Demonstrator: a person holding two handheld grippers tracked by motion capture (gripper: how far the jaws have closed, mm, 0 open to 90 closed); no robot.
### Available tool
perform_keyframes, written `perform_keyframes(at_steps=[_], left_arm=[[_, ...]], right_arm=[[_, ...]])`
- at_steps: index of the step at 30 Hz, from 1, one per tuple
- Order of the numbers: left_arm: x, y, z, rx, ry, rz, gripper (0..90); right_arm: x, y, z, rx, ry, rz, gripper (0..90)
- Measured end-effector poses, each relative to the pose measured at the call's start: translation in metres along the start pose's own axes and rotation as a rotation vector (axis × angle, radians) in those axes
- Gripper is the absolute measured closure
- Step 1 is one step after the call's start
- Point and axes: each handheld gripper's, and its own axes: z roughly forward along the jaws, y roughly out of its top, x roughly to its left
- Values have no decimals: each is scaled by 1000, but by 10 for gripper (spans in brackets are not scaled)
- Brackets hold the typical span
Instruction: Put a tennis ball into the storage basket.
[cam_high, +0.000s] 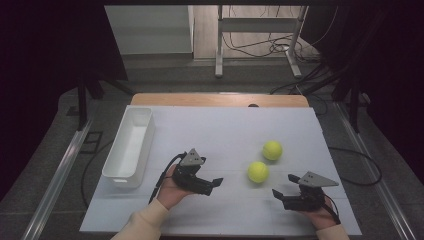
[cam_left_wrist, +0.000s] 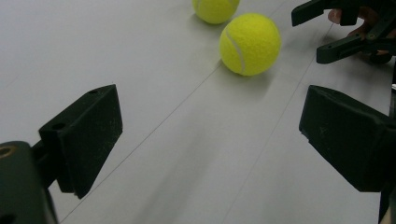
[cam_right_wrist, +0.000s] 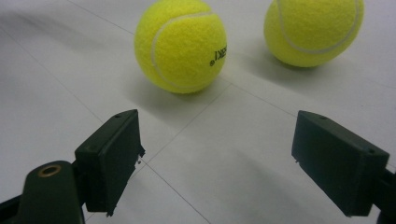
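Two yellow tennis balls lie on the white table top: a nearer ball (cam_high: 258, 171) (cam_left_wrist: 251, 43) (cam_right_wrist: 180, 44) and a farther ball (cam_high: 272, 150) (cam_left_wrist: 215, 9) (cam_right_wrist: 314, 28). My left gripper (cam_high: 215, 184) (cam_left_wrist: 210, 116) is held low to the left of the nearer ball, open, with nothing between its jaws. My right gripper (cam_high: 283, 185) (cam_right_wrist: 217, 135) sits to the right and in front of the nearer ball, also open and empty. Both point toward the nearer ball from opposite sides, with bare table between each gripper and the ball.
A long white bin (cam_high: 129, 147) stands along the table's left side and looks empty. The table's front edge (cam_high: 220, 233) runs just below the hands. In the left gripper view the right gripper (cam_left_wrist: 345, 32) shows at the upper right, beyond the nearer ball.
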Motion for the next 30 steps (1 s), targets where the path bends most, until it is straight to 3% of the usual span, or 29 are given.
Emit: perform_keyframes(at_steps=[30], left_arm=[[-8, 15, 20, 13, -43, 23, 67]], right_arm=[[0, 0, 0, 3, -2, 0, 164]])
